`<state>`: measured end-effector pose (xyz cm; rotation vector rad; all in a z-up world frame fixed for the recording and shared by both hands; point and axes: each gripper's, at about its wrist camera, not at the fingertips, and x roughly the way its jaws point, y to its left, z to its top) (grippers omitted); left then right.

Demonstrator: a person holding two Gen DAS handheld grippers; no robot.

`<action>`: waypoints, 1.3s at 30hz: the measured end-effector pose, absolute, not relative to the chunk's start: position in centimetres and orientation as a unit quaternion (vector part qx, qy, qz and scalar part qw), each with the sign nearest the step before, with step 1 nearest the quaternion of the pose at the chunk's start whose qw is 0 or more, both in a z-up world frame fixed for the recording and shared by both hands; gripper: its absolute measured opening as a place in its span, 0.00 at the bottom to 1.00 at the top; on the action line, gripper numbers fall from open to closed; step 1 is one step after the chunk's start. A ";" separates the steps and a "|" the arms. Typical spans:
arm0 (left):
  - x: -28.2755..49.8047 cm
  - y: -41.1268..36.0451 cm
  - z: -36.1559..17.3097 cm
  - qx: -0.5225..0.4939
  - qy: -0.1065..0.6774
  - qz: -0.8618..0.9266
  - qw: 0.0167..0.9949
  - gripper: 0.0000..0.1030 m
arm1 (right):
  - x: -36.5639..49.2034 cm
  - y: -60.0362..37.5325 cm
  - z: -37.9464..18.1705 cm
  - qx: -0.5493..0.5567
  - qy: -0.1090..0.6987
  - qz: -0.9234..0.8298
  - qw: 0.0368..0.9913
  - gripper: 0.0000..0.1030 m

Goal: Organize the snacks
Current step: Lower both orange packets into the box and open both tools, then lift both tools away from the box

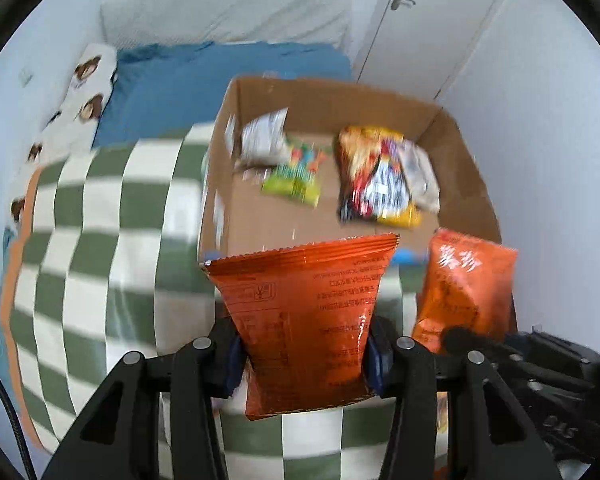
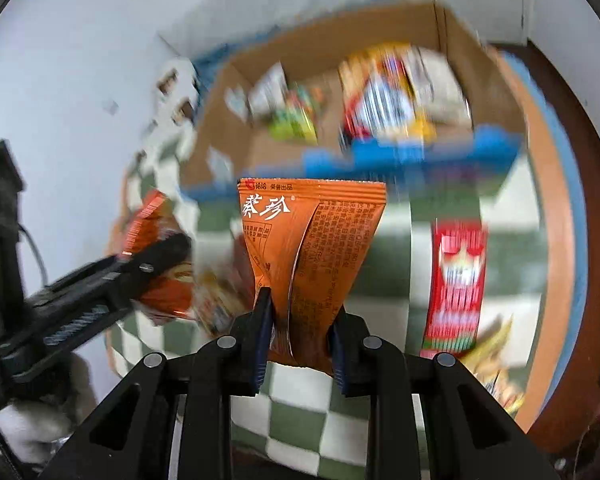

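With each orange packet clamped, one in the left gripper (image 1: 304, 356) and one in the right gripper (image 2: 300, 340), transfer is underway; next, release over the cardboard box (image 1: 472, 168).

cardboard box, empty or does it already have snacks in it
Not empty. The open cardboard box holds several snack packets on its floor, among them a green one and a yellow and red one. Blur hides the exact count.

The left gripper (image 1: 304, 360) is matte black with blue pads and round silver screws. The right gripper (image 2: 300, 344) matches it. A thin black cable (image 2: 34, 248) trails behind.
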<state>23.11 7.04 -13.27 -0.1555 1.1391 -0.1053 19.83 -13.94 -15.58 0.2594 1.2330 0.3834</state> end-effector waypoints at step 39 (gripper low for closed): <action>34.7 7.5 -21.5 -0.073 0.628 0.003 0.775 0.88 | 35.0 -12.7 -22.7 0.043 0.646 0.109 0.754 0.89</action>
